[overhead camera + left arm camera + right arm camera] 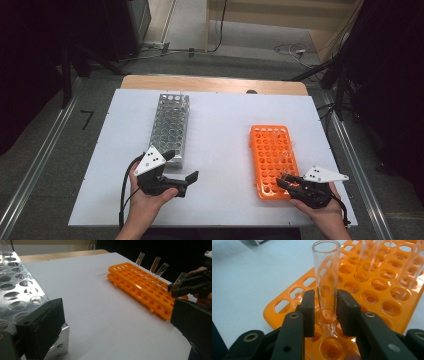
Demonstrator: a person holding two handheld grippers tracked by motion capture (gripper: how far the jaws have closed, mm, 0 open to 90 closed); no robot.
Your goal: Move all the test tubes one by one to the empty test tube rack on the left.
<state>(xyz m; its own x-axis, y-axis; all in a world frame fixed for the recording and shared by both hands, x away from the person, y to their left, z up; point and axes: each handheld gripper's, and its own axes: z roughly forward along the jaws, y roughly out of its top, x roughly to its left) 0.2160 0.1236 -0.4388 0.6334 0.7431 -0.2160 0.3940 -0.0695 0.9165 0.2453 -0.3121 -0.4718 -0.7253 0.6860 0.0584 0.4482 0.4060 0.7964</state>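
An orange tube rack (272, 150) lies flat at the right of the white table. My right gripper (283, 180) is at the rack's near end, shut on a clear test tube (325, 277) whose foot sits at a rack hole. From the left gripper view that tube (180, 280) leans, pinched between the right gripper's (172, 288) jaws. Three more clear tubes (155, 263) stand farther along the orange rack (140, 287). My left gripper (181, 166) is open with nothing between its jaws, just in front of the metal rack (170, 127).
The metal rack (17, 290) has many empty round holes. The white board (220, 130) has bare space between the two racks. A wooden table edge (215, 84) runs along the back, with cables on the floor (295, 50) beyond.
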